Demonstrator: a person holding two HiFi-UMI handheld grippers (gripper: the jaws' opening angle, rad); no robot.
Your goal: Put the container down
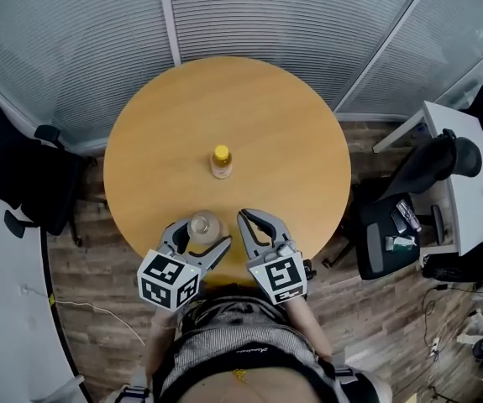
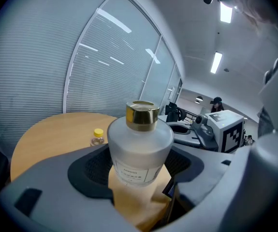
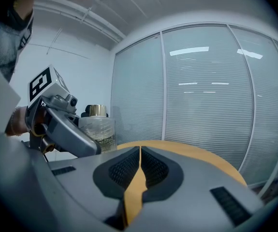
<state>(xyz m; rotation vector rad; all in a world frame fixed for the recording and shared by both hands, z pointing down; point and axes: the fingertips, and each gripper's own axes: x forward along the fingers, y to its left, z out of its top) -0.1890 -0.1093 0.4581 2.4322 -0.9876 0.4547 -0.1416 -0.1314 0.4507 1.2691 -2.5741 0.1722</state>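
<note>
A frosted glass container (image 1: pixel 205 225) with a gold cap sits near the front edge of the round wooden table (image 1: pixel 291 141). My left gripper (image 1: pixel 202 235) is shut on it, one dark pad against each side. In the left gripper view the container (image 2: pixel 139 146) fills the middle between the pads, with its base low over the tabletop; I cannot tell whether it touches. My right gripper (image 1: pixel 248 219) sits just to its right, shut with nothing held. From the right gripper view (image 3: pixel 139 159) the container (image 3: pixel 97 127) stands at the left, behind a left gripper finger (image 3: pixel 64 127).
A small bottle with a yellow cap (image 1: pixel 221 162) stands at the table's centre, beyond both grippers. Blinds-covered glass walls curve behind the table. An office chair (image 1: pixel 396 225) and a desk (image 1: pixel 468 200) are at the right, a dark chair (image 1: pixel 23 175) at the left.
</note>
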